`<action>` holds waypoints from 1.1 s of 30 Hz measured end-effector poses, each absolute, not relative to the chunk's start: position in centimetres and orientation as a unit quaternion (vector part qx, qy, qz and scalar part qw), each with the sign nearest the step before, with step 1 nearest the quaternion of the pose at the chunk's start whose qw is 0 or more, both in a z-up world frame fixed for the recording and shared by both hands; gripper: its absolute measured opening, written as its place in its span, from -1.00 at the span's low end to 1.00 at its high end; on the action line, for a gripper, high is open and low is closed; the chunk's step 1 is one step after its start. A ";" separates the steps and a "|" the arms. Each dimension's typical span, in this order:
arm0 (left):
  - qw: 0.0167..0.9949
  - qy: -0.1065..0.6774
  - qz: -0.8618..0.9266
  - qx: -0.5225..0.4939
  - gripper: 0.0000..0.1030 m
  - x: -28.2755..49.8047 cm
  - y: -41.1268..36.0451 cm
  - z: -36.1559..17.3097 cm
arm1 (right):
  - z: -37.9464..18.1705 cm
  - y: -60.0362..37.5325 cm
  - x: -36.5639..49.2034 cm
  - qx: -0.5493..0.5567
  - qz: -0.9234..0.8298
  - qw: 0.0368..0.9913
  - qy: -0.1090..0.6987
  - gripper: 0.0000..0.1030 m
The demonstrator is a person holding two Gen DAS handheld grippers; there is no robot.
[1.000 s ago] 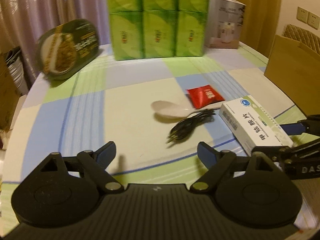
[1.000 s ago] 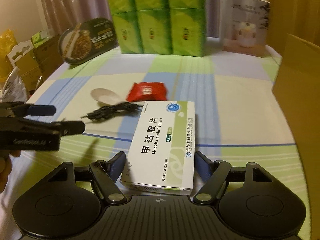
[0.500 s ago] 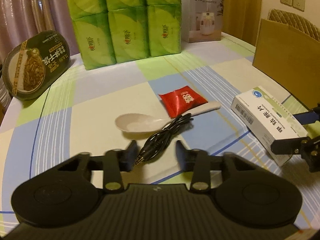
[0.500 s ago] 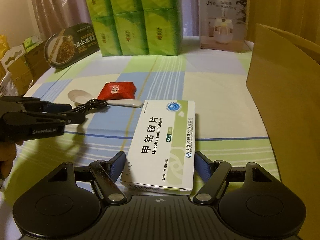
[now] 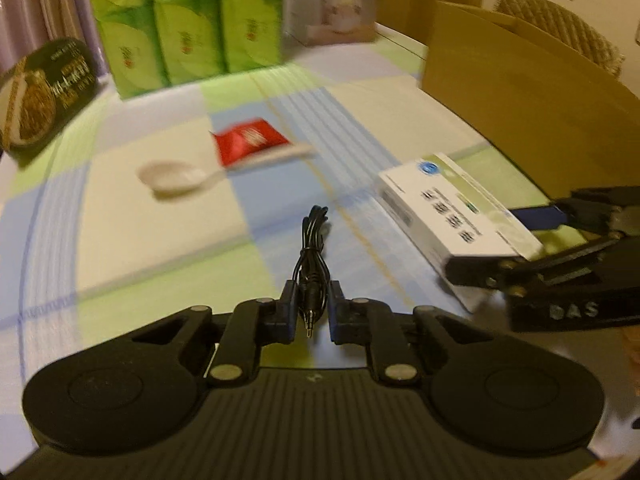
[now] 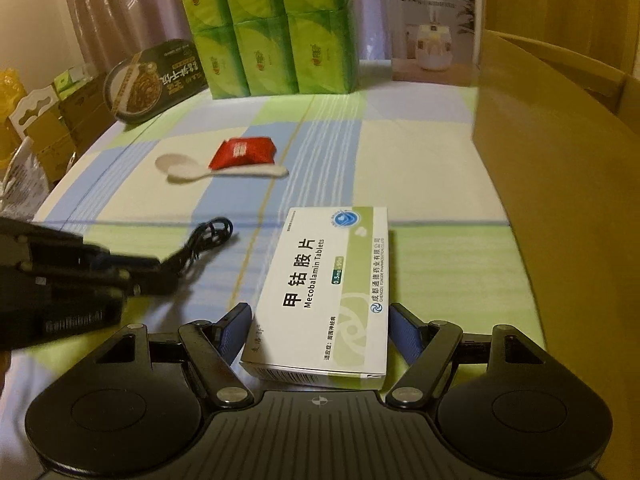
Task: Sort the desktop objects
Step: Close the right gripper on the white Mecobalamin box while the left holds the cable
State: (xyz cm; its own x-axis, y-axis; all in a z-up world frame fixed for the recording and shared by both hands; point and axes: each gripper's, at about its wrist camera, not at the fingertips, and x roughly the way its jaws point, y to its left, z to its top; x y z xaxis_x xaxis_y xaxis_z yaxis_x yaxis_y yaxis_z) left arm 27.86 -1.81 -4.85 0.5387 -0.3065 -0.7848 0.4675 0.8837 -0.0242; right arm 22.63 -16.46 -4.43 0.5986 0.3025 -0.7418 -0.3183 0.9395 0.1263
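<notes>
A bundled black cable [image 5: 314,236] juts forward from my left gripper [image 5: 312,296], which is shut on its plug end just above the checked tablecloth. The right wrist view shows the same cable [image 6: 208,236] sticking out of the left gripper [image 6: 160,276] at the left edge. My right gripper [image 6: 318,312] is shut on a white and green medicine box [image 6: 332,280], one blue pad on each long side. In the left wrist view, that box [image 5: 452,208] and the right gripper [image 5: 496,240] are at the right. A white spoon [image 6: 180,166] and a red packet [image 6: 242,152] lie further back.
A tall open cardboard box [image 6: 560,160] stands along the right side of the table. Stacked green tissue packs [image 6: 272,28], a dark noodle bowl [image 6: 152,80] propped on edge and a white appliance carton [image 6: 434,28] line the far edge. Cartons stand beyond the left table edge.
My left gripper went from wide open to shut on the cable and drew it away from the spoon. My right gripper carried the medicine box closer to the cardboard box.
</notes>
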 end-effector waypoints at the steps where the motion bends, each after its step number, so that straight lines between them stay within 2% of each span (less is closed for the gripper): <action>1: 0.871 0.429 -0.222 0.090 -0.78 26.8 -2.2 -5.0 | -4.3 -16.9 21.9 -0.011 0.172 0.894 0.413 0.38; 5: 0.876 0.422 -0.216 0.083 -0.68 23.0 -3.3 -5.5 | -3.7 -18.7 19.2 -0.024 0.168 0.896 0.410 0.38; 7: 0.878 0.414 -0.218 0.098 -0.54 21.9 -3.9 -5.6 | -3.6 -19.5 18.2 -0.031 0.168 0.897 0.408 0.38; 9: 0.879 0.404 -0.224 0.118 -0.40 21.6 -4.5 -5.8 | -3.7 -20.0 17.7 -0.033 0.169 0.896 0.408 0.38; 15: 0.889 0.369 -0.223 0.155 -0.21 22.2 -5.8 -5.9 | -4.1 -20.8 17.3 -0.036 0.167 0.897 0.408 0.41; 22: 0.886 0.377 -0.229 0.141 -0.27 23.7 -6.1 -6.4 | -4.4 -21.3 18.0 -0.021 0.160 0.900 0.404 0.50; 24: 0.883 0.385 -0.234 0.134 -0.69 23.9 -6.1 -6.3 | -4.5 -21.2 18.2 -0.020 0.159 0.900 0.405 0.53; 33: 0.878 0.391 -0.241 0.135 -0.71 23.7 -6.1 -5.5 | -5.0 -21.0 18.3 -0.023 0.153 0.899 0.410 0.58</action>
State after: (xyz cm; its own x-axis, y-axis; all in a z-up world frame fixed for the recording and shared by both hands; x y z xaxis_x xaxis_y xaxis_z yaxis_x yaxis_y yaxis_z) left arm 23.69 -6.11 -5.51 0.5782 -0.3177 -0.7515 0.5290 0.8472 0.0488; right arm 18.27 -20.97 -5.04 0.6170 0.2563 -0.7441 -0.2937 0.9522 0.0845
